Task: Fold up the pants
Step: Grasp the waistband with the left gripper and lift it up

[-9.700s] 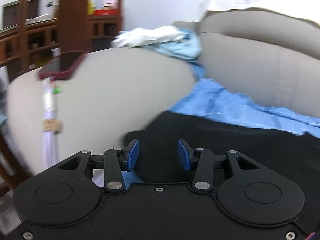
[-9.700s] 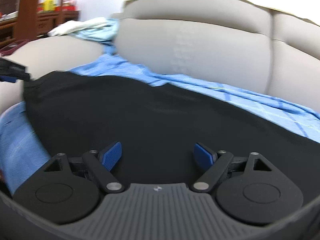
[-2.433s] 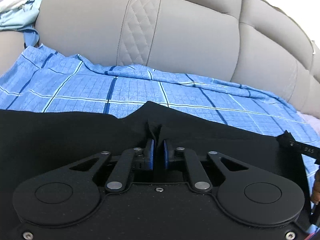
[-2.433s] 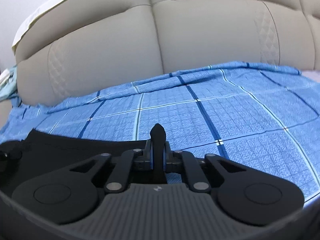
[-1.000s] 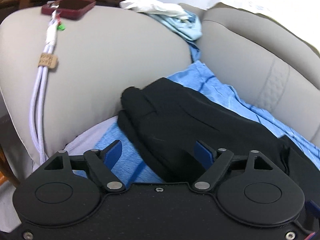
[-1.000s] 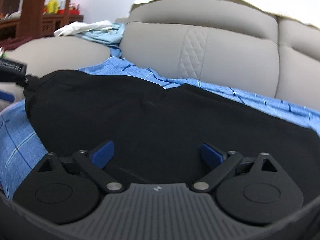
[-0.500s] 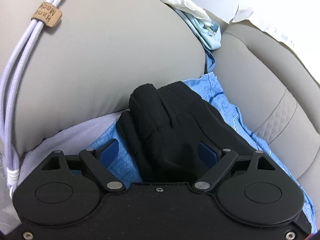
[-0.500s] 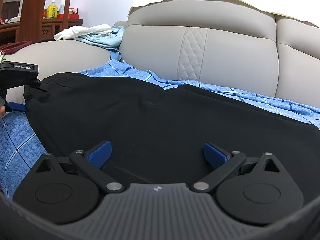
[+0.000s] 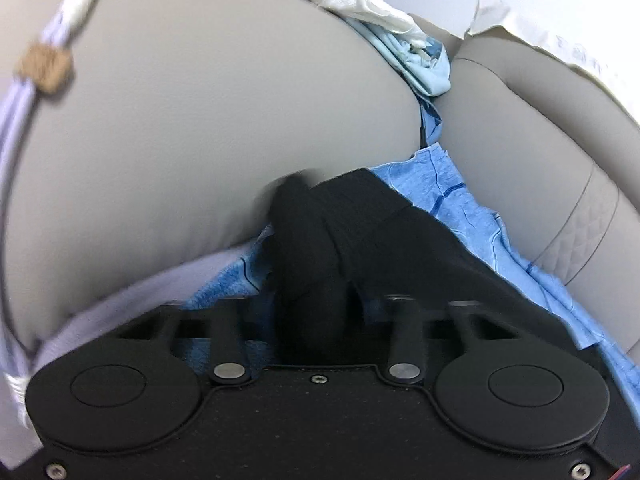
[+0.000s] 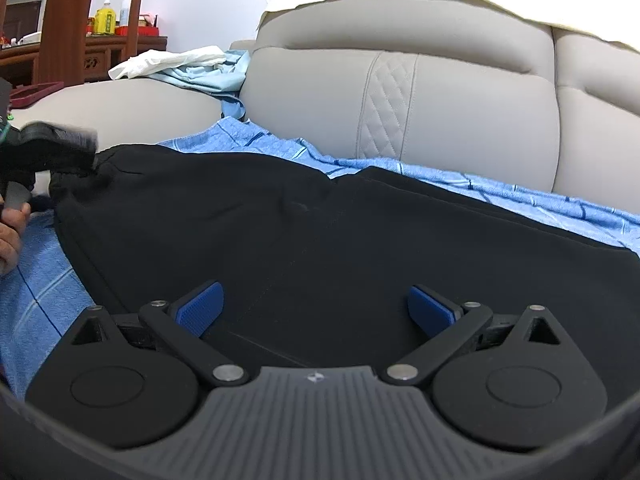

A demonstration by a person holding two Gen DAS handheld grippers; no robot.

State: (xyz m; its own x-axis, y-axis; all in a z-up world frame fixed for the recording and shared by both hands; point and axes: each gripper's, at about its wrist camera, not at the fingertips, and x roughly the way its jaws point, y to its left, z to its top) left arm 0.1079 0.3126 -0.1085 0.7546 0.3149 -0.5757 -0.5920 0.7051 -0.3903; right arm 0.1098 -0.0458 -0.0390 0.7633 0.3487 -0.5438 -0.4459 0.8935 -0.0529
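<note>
Closing our left gripper point(image 9: 316, 312) on the bunched waistband of the black pants point(image 10: 320, 240) (spread over the blue sofa sheet point(image 10: 48, 292)), right gripper point(image 10: 314, 306) spread and empty, we risk pinching only one layer.

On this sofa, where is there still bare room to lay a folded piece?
Free: the blue checked sheet strip between the black pants and the backrest, and the patch in front of the pants' near-left edge. The armrest is bare in front of the heaped clothes. Crowded: the armrest end of the pants, where the left gripper is closing on bunched fabric.
</note>
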